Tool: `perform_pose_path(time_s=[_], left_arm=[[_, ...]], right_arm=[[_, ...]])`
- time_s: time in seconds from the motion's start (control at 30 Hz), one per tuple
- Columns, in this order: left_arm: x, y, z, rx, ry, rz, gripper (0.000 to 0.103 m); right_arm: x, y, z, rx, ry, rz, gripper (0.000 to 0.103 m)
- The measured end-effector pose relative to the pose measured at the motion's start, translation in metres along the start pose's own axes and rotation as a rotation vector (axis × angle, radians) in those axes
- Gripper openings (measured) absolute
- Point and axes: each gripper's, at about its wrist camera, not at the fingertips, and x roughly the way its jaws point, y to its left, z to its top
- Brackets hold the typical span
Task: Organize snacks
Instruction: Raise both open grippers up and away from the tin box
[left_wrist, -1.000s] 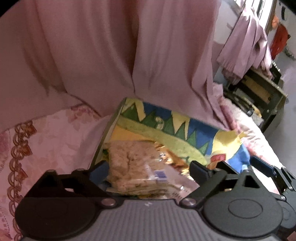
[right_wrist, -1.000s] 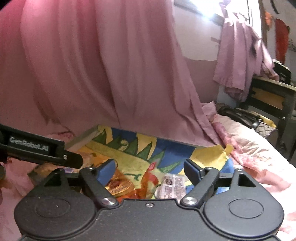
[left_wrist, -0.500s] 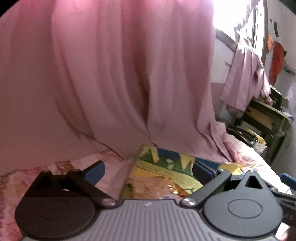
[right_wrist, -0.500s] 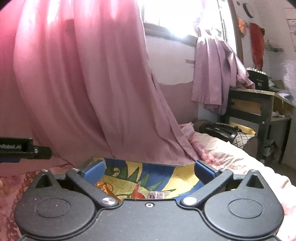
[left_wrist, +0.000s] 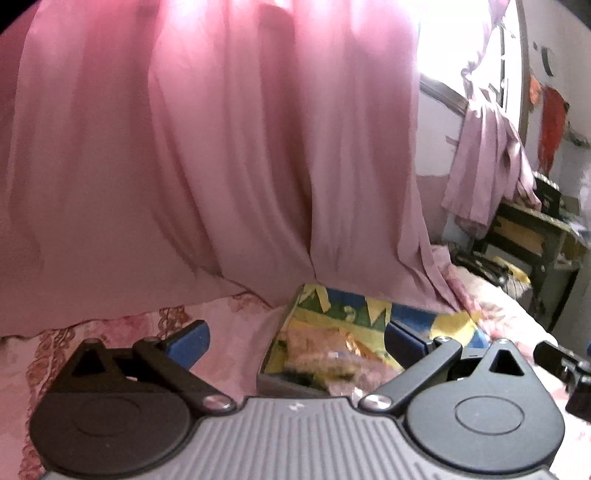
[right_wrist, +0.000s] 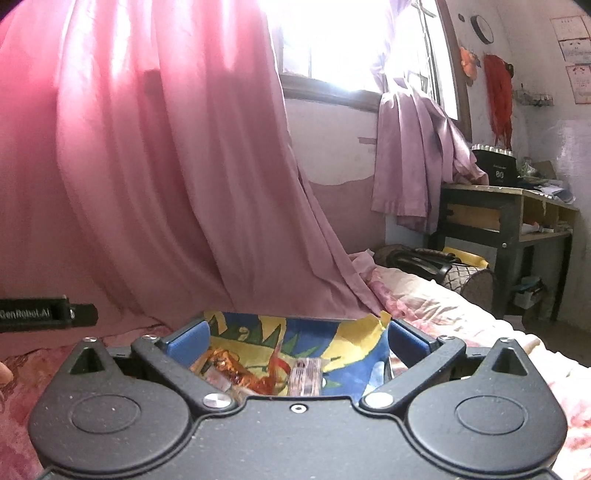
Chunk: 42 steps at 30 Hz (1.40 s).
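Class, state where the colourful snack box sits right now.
The colourful snack box sits on the floral bedspread, low and central in both views, below the pink curtain, just beyond the right gripper.

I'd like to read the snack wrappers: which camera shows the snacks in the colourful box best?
The right wrist view: the snacks lie sharp between the open right gripper fingers, inside the colourful box. The left wrist view shows the snacks blurred, partly behind its gripper's body.

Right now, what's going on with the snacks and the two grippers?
A person holds both grippers above a colourful box on a bed with a floral sheet. Wrapped snacks lie inside the box. The left gripper and the right gripper are both open and empty, with nothing between their fingers. A pink curtain hangs behind the box.
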Motion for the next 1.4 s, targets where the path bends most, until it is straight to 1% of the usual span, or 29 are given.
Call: perform_pose_path(time_s=[0.3, 0.5, 0.67, 0.97, 1.1, 1.27, 1.4], left_arm=[[-0.044, -0.004, -0.023, 0.04, 0.001, -0.003, 0.103], [-0.067, -0.011, -0.037, 0.083, -0.001, -0.012, 0.103], [-0.081, -0.012, -0.043, 0.092, -0.006, -0.018, 0.103], [-0.099, -0.017, -0.06, 0.132, 0.022, -0.005, 0.103], [-0.103, -0.019, -0.067, 0.142, 0.047, 0.004, 0.103], [-0.108, -0.018, -0.07, 0.125, 0.069, 0.016, 0.103], [-0.112, -0.016, -0.073, 0.098, 0.096, 0.03, 0.103]], right_arm=[[-0.043, -0.005, -0.015, 0.021, 0.028, 0.002, 0.102], [-0.06, -0.012, -0.02, 0.063, 0.064, 0.002, 0.102], [-0.074, -0.014, -0.026, 0.059, 0.085, -0.004, 0.102], [-0.091, -0.021, -0.038, 0.09, 0.155, -0.034, 0.102], [-0.098, -0.024, -0.043, 0.102, 0.183, -0.038, 0.102], [-0.105, -0.024, -0.048, 0.11, 0.215, -0.023, 0.102], [-0.11, -0.022, -0.051, 0.096, 0.224, -0.01, 0.102]])
